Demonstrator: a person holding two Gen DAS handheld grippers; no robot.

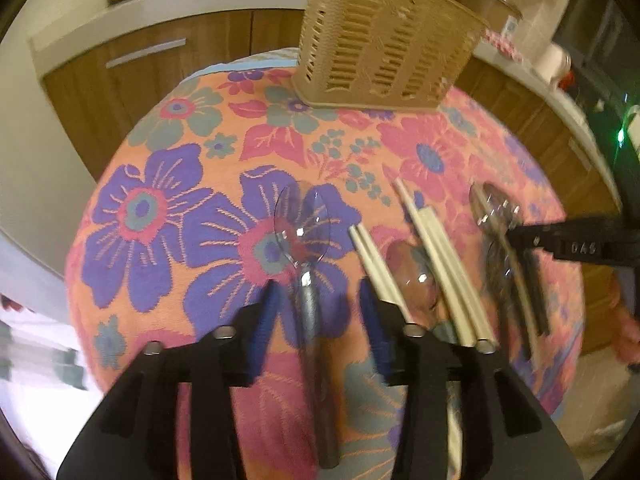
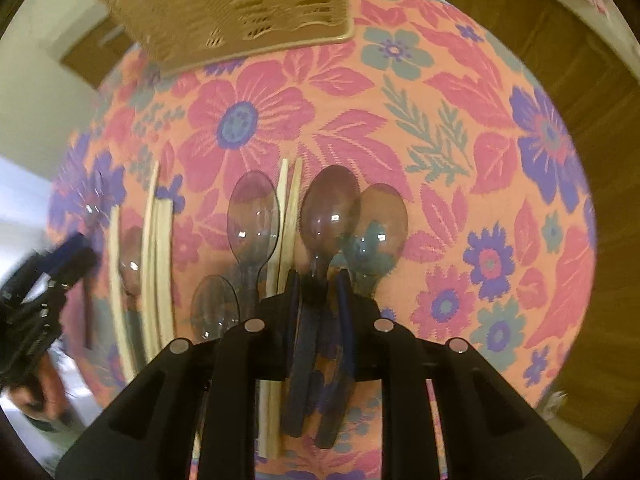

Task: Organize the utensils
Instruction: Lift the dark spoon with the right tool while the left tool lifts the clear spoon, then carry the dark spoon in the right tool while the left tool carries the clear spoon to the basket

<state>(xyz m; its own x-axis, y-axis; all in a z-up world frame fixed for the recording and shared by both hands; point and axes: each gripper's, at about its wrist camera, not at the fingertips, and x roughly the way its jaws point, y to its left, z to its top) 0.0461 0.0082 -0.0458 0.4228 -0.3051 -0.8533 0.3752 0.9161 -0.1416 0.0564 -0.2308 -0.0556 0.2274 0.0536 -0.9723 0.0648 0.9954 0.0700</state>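
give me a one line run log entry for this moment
left tongs: open over clear spoon | right tongs: shut on spoon handle | basket: upright

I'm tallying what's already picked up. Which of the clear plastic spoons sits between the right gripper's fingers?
The brownish-tinted spoon, with its neck between the right gripper fingers. Its bowl overlaps another spoon to its right; the bluish spoon lies left of the chopsticks.

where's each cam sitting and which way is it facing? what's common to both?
Left wrist: on the left gripper, angled down at a clear spoon on the floral cloth; the right gripper enters at right.
Right wrist: on the right gripper, looking steeply down at spoons; the left gripper shows at left.
Shared: basket, chopsticks, cloth.
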